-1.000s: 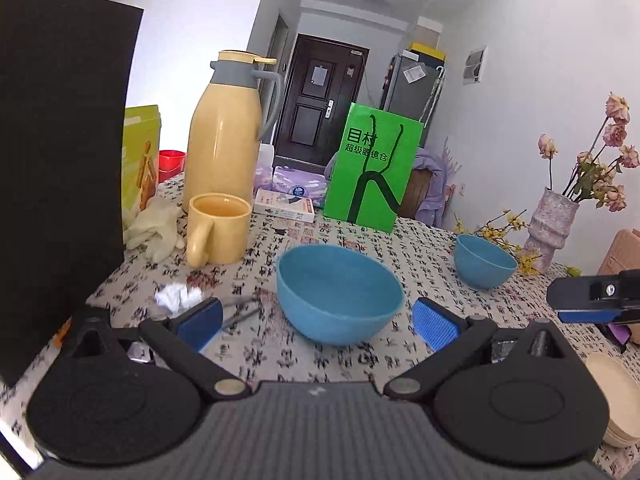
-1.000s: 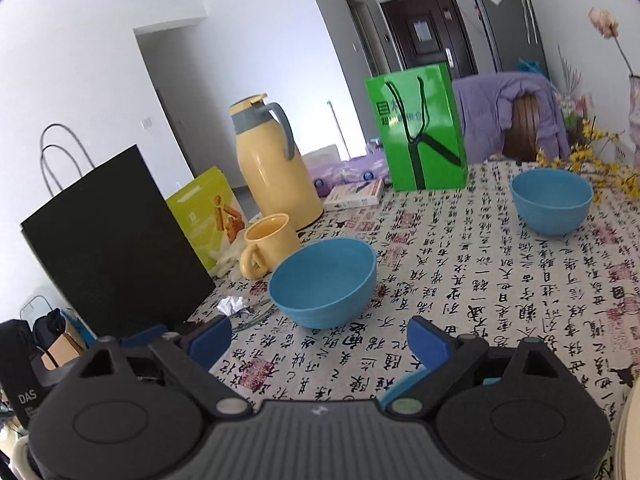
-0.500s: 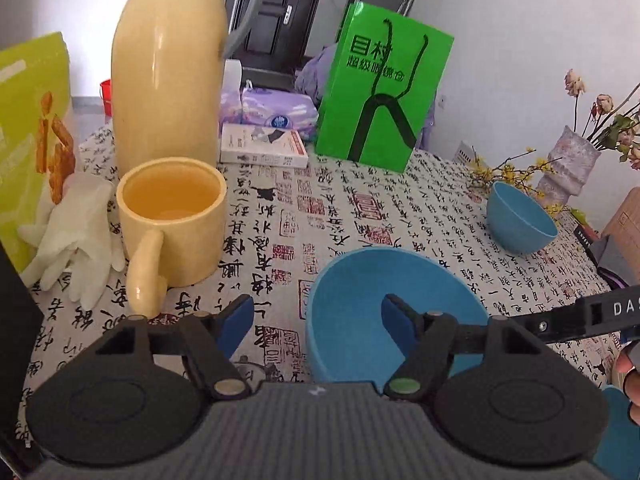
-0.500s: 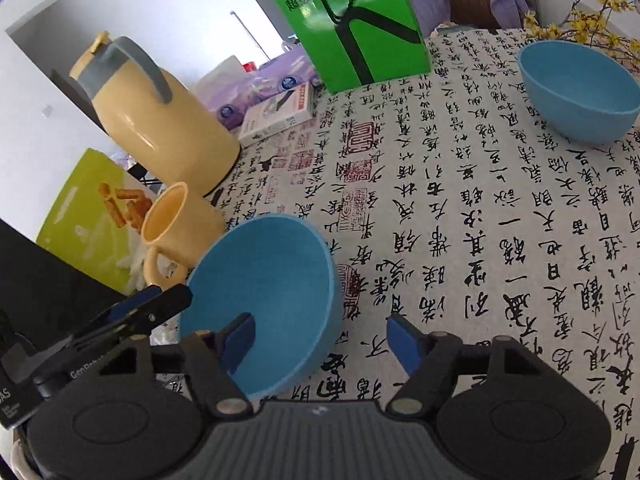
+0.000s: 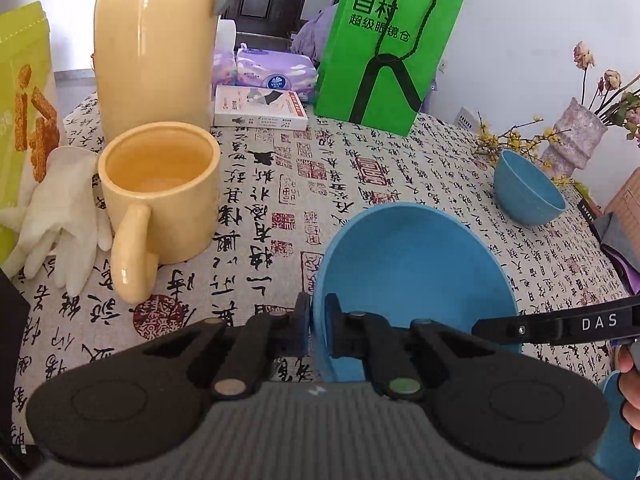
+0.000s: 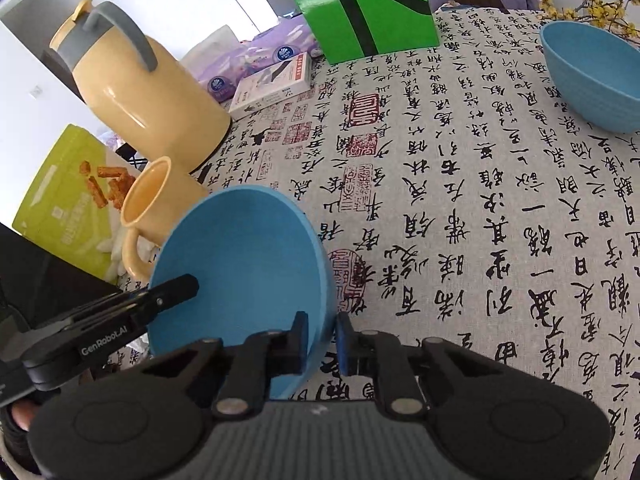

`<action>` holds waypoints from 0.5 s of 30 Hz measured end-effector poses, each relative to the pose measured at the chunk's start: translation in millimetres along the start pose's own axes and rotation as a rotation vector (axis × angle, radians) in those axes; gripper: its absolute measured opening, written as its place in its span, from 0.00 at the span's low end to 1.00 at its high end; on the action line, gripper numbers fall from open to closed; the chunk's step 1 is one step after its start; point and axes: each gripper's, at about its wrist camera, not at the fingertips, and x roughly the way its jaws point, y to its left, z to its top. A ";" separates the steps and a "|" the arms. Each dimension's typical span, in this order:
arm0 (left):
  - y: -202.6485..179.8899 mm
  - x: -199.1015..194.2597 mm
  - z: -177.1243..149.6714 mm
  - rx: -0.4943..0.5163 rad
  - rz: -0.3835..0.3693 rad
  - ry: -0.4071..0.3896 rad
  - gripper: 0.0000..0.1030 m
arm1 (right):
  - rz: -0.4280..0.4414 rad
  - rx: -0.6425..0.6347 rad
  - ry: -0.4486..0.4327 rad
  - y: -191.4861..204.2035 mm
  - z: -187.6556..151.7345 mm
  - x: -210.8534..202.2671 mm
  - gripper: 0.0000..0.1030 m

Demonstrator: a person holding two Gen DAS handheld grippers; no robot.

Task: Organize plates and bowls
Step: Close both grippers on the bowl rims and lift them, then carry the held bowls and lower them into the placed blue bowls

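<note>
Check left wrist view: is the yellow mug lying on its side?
No. The yellow mug stands upright on the tablecloth, open mouth up and handle toward the camera, left of the big blue bowl.

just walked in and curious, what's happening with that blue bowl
A person is working two hand-held grippers on the near blue bowl. The left hand-held gripper is shut on its rim, and the right hand-held gripper is closing on the rim opposite. A second blue bowl sits untouched farther across the table.
</note>
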 end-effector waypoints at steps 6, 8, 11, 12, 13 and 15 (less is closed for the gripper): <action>-12.5 -49.5 -14.7 0.006 0.026 -0.066 0.07 | 0.025 -0.038 -0.047 17.4 -22.8 -32.6 0.12; -16.1 -68.0 -25.9 0.009 0.039 -0.079 0.07 | 0.028 -0.057 -0.065 26.4 -37.1 -45.4 0.12; -18.5 -96.3 -48.9 0.012 0.046 -0.092 0.07 | 0.031 -0.083 -0.087 37.9 -63.1 -63.3 0.12; -18.4 -106.1 -57.2 0.013 0.047 -0.096 0.07 | 0.029 -0.097 -0.094 42.7 -75.2 -69.8 0.12; -18.5 -117.2 -67.6 0.013 0.052 -0.100 0.07 | 0.026 -0.110 -0.099 46.9 -86.8 -74.6 0.12; -18.9 -136.5 -87.4 0.022 0.069 -0.105 0.07 | 0.022 -0.128 -0.097 54.7 -110.3 -81.3 0.12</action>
